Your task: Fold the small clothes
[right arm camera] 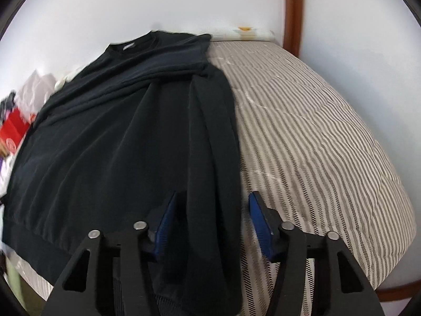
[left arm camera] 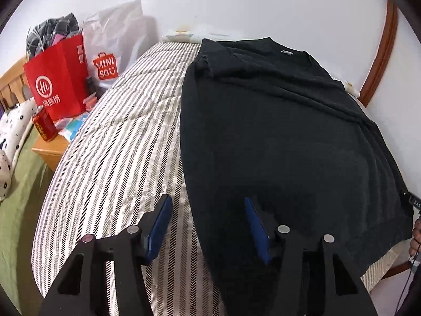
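A black sweatshirt [left arm camera: 276, 131] lies flat on the striped mattress [left arm camera: 118, 144], collar toward the wall. My left gripper [left arm camera: 208, 205] is open, hovering over the garment's left side edge near the hem, holding nothing. In the right wrist view the sweatshirt [right arm camera: 118, 137] has its right sleeve [right arm camera: 210, 144] folded down along the body. My right gripper [right arm camera: 213, 205] is open, its blue pads [right arm camera: 259, 223] on either side of the sleeve's lower end; nothing is clamped.
A wooden nightstand [left arm camera: 50, 150] left of the mattress holds a red paper bag [left arm camera: 58, 84], a white Miniso bag [left arm camera: 115, 44] and a red can [left arm camera: 43, 127]. The white wall [left arm camera: 236, 5] runs behind the mattress. Bare striped mattress [right arm camera: 315, 131] lies right of the shirt.
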Tool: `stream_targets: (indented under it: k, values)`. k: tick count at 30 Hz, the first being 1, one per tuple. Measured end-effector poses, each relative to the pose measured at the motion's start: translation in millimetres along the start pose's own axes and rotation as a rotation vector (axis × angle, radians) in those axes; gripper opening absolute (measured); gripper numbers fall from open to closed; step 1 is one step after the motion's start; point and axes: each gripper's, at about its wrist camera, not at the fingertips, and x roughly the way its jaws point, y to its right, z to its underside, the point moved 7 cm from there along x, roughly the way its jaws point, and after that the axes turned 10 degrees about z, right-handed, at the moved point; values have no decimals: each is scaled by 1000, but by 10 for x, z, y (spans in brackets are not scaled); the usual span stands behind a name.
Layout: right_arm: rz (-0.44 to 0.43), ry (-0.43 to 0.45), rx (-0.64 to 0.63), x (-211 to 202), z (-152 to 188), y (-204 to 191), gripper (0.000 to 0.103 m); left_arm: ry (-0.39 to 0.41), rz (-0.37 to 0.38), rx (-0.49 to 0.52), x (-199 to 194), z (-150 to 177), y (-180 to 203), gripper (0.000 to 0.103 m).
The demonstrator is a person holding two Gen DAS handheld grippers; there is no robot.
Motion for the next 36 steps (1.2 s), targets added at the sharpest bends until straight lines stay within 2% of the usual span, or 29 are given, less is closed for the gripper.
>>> stream_targets:
  k: [7,8,9,11,16,19,25,29,36]
  values:
    - [-11,-1,31,86,-130,-84,40,22,-44,57,89,-49,156,38]
    - [-9,0,34,101,-156,-98,37,21,-41,54,99,-64,173,31]
    - [-10,0,39,114,-175,-108,29,17,-34,47,104,-73,186,22]
    - [-46,5,49,127,-204,-158,11,10,-26,25,99,-86,189,9]
    - [-60,53,52,-31,-254,-87,8,47,15,-21,-100,-139,161,8]
    - [-119,70,95,-186,-281,43,8,69,50,-30,-293,-168,167,7]
    - [-157,124,99,-586,-243,190,8,124,101,-1,-655,-188,267,7]
    - [-165,152,94,-744,-312,211,8,153,137,3,-760,-283,343,7]
    - [-203,201,125,-806,-787,167,8,231,167,-10,-838,-655,374,7]
